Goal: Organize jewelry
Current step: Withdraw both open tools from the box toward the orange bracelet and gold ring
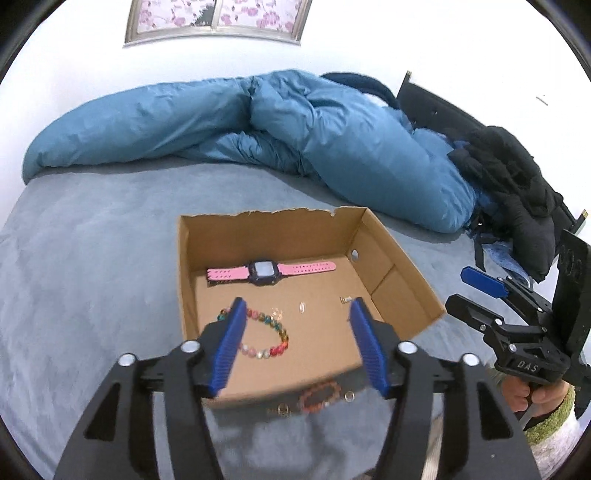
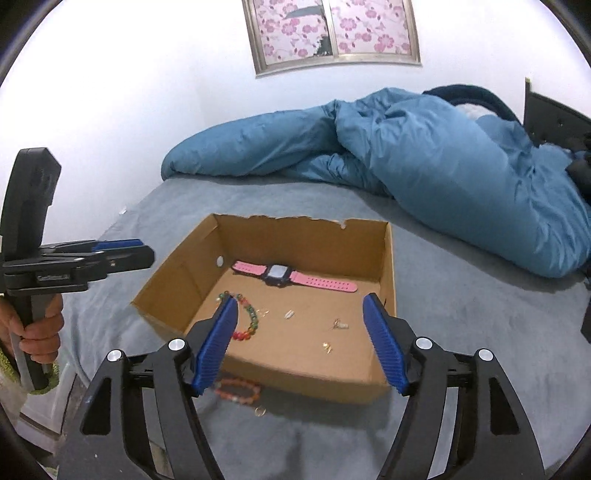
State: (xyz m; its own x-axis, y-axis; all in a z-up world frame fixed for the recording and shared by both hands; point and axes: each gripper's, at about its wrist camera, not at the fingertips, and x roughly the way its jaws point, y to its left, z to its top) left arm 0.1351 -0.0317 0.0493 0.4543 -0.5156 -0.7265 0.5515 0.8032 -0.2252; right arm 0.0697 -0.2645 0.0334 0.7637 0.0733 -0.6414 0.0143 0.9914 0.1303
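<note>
Cardboard box [image 1: 402, 273], open-topped, is set on a grey bed sheet [image 1: 92, 258]. Inside are lodged a pink-strapped watch [image 1: 264, 272], a multicoloured bead bracelet [image 1: 271, 332] and small earrings [image 2: 340, 325]. Outside, against the near wall, an orange bead bracelet [image 2: 238, 392] and a ring [image 2: 260, 411] are left unsorted. Left gripper [image 1: 297, 347] and right gripper [image 2: 301, 343] are held spread wide, empty. Next, the orange bracelet is judged to need a low pinch. A blue duvet [image 2: 424, 155] and floral-curtained window [image 2: 332, 29] are noted behind.

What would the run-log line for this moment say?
left gripper: open, empty | right gripper: open, empty | cardboard box: pink watch, multicolour bead bracelet inside | orange bead bracelet: on bed, outside box
</note>
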